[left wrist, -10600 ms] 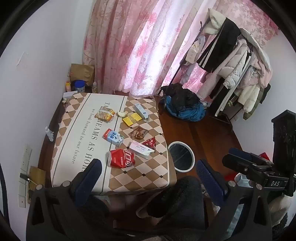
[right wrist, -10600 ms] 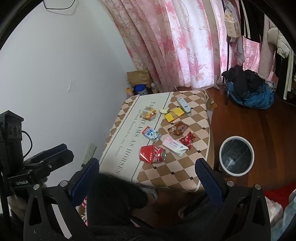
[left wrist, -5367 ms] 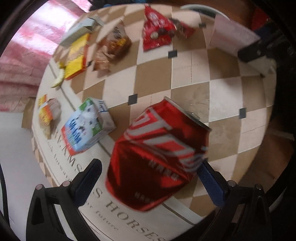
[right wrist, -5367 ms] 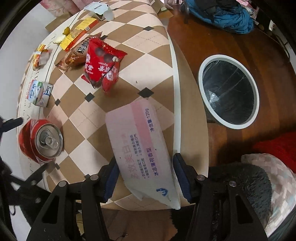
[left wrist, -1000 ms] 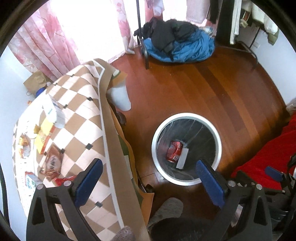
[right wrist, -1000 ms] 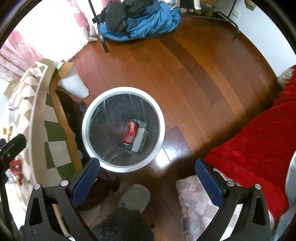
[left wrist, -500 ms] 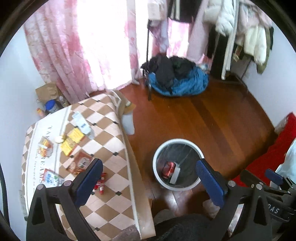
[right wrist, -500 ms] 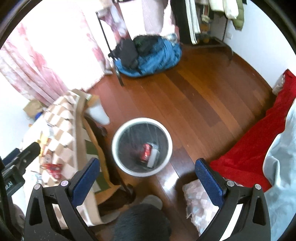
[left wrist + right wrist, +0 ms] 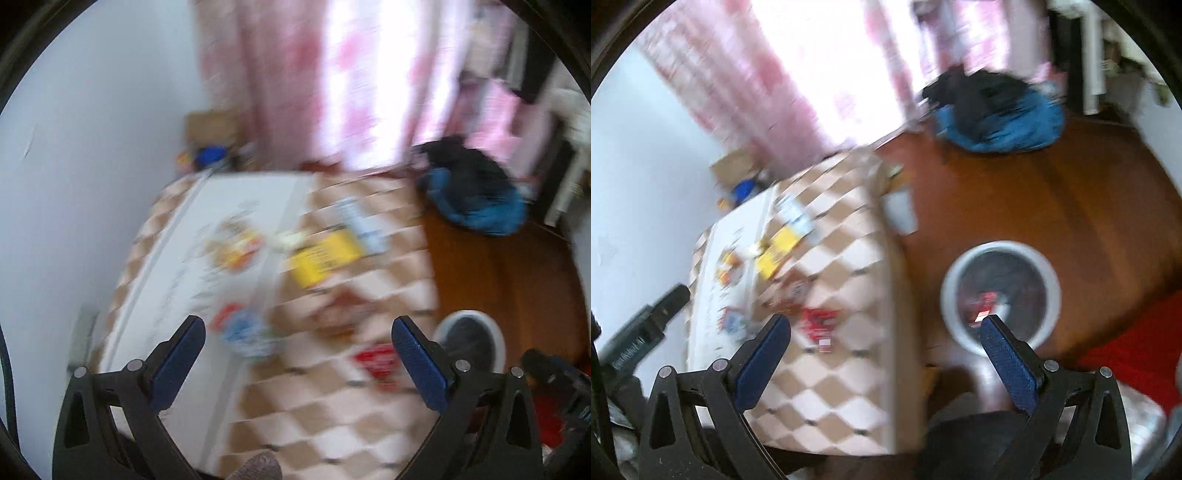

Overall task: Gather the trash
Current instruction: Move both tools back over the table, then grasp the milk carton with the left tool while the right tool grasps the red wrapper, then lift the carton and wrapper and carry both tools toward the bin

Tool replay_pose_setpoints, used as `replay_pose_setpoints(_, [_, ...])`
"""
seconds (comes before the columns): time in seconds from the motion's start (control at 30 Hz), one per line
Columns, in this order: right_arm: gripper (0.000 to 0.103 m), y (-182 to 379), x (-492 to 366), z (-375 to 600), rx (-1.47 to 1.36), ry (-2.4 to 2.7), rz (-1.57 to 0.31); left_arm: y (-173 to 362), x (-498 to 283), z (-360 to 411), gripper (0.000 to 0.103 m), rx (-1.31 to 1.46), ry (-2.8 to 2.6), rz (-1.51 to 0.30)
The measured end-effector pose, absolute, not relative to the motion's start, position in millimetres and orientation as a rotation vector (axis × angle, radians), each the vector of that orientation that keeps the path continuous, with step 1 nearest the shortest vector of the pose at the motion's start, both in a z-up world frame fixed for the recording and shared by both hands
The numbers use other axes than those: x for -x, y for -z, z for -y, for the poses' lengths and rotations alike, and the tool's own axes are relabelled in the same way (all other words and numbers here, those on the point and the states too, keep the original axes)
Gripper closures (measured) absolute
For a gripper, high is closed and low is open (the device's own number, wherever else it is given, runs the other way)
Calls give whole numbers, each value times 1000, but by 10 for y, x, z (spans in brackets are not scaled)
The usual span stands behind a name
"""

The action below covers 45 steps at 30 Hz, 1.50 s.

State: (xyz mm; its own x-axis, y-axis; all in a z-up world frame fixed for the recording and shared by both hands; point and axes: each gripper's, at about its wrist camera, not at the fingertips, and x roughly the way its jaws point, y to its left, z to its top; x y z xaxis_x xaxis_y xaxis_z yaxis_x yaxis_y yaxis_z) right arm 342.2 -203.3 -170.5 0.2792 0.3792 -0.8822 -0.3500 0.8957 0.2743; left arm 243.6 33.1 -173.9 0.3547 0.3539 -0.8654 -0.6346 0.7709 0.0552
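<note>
Both views are motion-blurred; details are coarse.

Left wrist view, left to right: white wall, then the table with its brown-and-white checked cloth. My left gripper has its jaws spread wide, nothing between them. On the table, from the left: an orange-yellow wrapper, a blue-and-white carton just ahead of the left finger, a yellow packet, a pale blue box touching the packet's far corner, a brown snack bag nearer me, and a red packet close to the right finger. Past the table's right edge, the white-rimmed trash bin stands on the wooden floor. A blue-and-black clothes pile lies further back, pink curtains behind.

Right wrist view, left to right: part of the left gripper's body at the left edge, then the table with the same trash, well apart from me: yellow packet, red packet, carton. My right gripper is also spread wide and empty. The trash bin stands on the floor just beside the table; inside it something red, probably a can, with a pale item beside it that I cannot identify. A red blanket sits at the far right.
</note>
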Motion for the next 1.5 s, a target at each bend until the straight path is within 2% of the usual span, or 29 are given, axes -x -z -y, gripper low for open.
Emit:
replay_pose_setpoints(0.23, [0, 2657, -3473, 875, 44, -534, -1382, 2624, -2062, -1239, 0, 562, -798, -1193])
replay_pose_setpoints(0.3, [3, 2900, -3467, 752, 42, -506, -1424, 2803, -2069, -1364, 0, 650, -787, -1220])
replay_pose_setpoints(0.37, [12, 3089, -3489, 716, 17, -469, -1463, 2945, -2126, -1433, 1, 729, -758, -1248])
replay_pose_setpoints(0.43, [16, 3229, -3495, 685, -18, -434, -1489, 3089, -2202, -1482, 1, 820, -721, -1275])
replay_pose_setpoints(0.53, [16, 3321, -3460, 680, -45, -397, -1497, 3326, -2295, -1546, 1, 958, -690, -1301])
replay_pose_setpoints(0.57, [17, 3337, -3452, 673, -51, -392, -1496, 3390, -2318, -1560, 6, 980, -692, -1307])
replay_pose_setpoints(0.6, [17, 3360, -3423, 661, -52, -385, -1493, 3454, -2340, -1564, 17, 990, -700, -1315])
replay_pose_setpoints(0.7, [24, 3392, -3385, 672, -59, -376, -1491, 3482, -2355, -1520, 41, 931, -720, -1316])
replay_pose_setpoints(0.8, [33, 3413, -3349, 693, -58, -378, -1496, 3432, -2327, -1391, 43, 792, -692, -1333])
replay_pose_setpoints(0.87, [44, 3399, -3336, 680, -61, -398, -1487, 3416, -2296, -1269, 42, 648, -668, -1361])
replay_pose_setpoints(0.97, [54, 3364, -3305, 703, -62, -419, -1475, 3421, -2192, -1121, 43, 451, -639, -1393])
replay_pose_setpoints(1.17, [56, 3363, -3259, 641, -25, -440, -1469, 3548, -2013, -1150, 41, 521, -650, -1394])
replay_pose_setpoints(1.3, [56, 3397, -3244, 588, -3, -444, -1466, 3561, -1955, -1186, 48, 537, -641, -1376])
replay_pose_setpoints(1.33, [58, 3396, -3242, 585, 1, -446, -1463, 3561, -1962, -1186, 48, 531, -644, -1375])
replay_pose_setpoints(1.37, [65, 3393, -3242, 582, 9, -452, -1459, 3559, -1953, -1175, 49, 520, -645, -1372])
replay_pose_setpoints(1.5, [74, 3368, -3241, 549, 31, -473, -1441, 3468, -2031, -1122, 49, 495, -642, -1359])
